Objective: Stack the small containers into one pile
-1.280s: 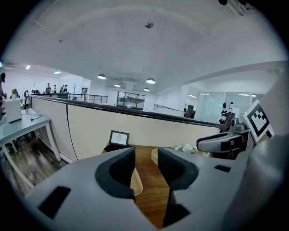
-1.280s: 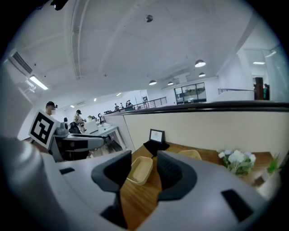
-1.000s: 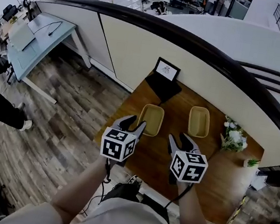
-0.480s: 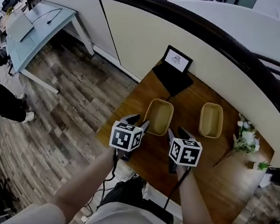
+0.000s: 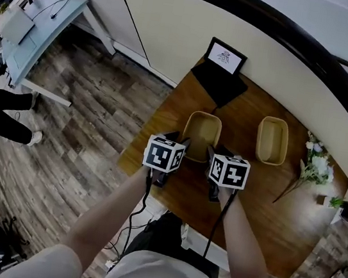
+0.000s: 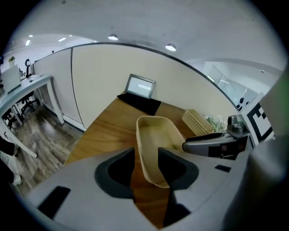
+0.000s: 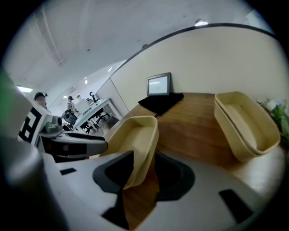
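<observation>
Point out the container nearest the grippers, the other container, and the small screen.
nearer container (image 5: 202, 131): head view, its bare inside floor.
other container (image 5: 272, 140): head view, its inside floor.
small screen (image 5: 224, 58): head view, middle of its lit face.

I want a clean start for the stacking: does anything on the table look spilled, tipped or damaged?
Nothing stands out. The near container and the far container both sit upright and empty on the table, apart from each other, with no spill or visible damage.
</observation>
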`<action>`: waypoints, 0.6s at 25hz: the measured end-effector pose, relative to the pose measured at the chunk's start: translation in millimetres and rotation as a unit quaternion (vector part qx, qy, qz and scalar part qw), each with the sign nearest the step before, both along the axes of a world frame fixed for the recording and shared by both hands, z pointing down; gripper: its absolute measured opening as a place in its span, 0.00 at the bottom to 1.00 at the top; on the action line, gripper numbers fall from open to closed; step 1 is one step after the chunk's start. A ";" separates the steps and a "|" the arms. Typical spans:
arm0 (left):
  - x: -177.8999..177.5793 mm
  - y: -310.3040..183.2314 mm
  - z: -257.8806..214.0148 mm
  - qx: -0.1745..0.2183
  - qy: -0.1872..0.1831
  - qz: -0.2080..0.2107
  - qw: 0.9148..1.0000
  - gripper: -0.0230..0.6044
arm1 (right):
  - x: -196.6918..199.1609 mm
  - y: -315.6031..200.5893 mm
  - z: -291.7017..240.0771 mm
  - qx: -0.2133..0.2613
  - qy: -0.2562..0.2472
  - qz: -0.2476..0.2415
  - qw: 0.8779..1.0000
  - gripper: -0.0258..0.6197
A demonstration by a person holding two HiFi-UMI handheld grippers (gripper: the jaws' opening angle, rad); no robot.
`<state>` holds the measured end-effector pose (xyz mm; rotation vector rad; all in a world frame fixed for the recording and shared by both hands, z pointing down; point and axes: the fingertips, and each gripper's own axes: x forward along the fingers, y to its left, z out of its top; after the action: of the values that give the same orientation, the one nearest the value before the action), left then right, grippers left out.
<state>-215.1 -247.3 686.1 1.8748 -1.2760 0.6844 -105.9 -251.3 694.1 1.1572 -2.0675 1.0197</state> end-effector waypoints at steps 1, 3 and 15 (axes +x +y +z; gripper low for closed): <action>0.6 0.5 3.7 -0.004 0.002 0.002 1.000 0.30 | 0.2 0.2 3.2 -0.001 0.002 0.000 1.000 0.26; 3.4 2.7 8.9 -0.012 0.007 0.011 1.000 0.26 | 0.6 1.4 6.5 -0.002 0.000 0.003 1.000 0.18; 29.1 18.6 -48.6 0.028 0.031 0.030 0.999 0.10 | 30.7 16.3 -50.8 0.038 0.004 0.032 0.999 0.12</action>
<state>-186.0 -228.6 637.6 1.9718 -1.2147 0.6242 -75.2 -235.0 643.3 1.2715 -2.0912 0.9706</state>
